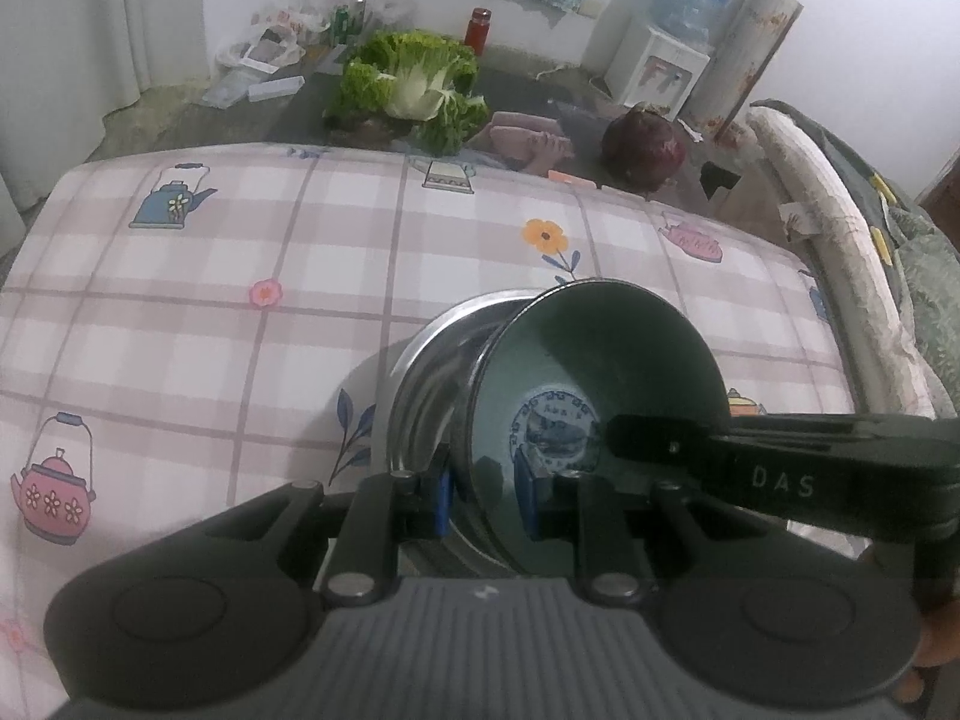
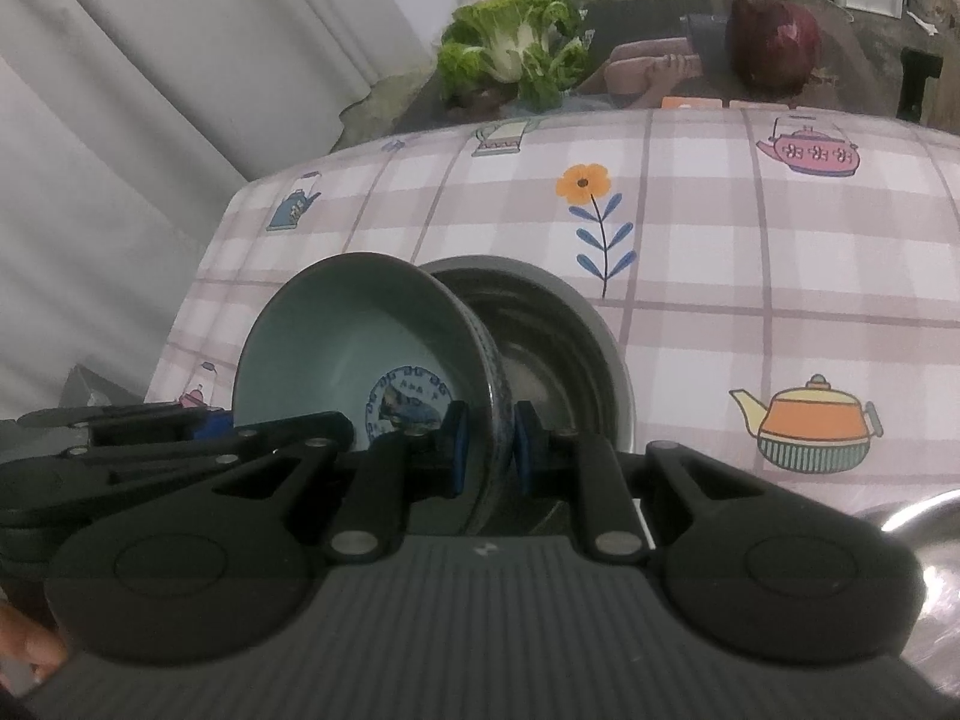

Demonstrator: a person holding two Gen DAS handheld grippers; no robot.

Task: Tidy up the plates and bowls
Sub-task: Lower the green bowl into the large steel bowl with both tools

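Note:
A pale green ceramic bowl [image 1: 600, 360] with a blue picture in its bottom is held tilted on its side over a steel bowl [image 1: 432, 372] on the checked tablecloth. My left gripper [image 1: 483, 501] is shut on the ceramic bowl's rim. My right gripper [image 2: 487, 450] is shut on the opposite rim of the same ceramic bowl [image 2: 348, 348], and its arm reaches in from the right in the left wrist view [image 1: 750, 462]. The steel bowl [image 2: 558, 348] lies right behind the ceramic bowl in the right wrist view.
The tablecloth [image 1: 240, 276] has teapot and flower prints. Past its far edge lie a lettuce head [image 1: 414, 84], a red cabbage [image 1: 645, 147] and a red bottle [image 1: 478, 30]. A shiny steel rim [image 2: 918, 510] shows at the right of the right wrist view.

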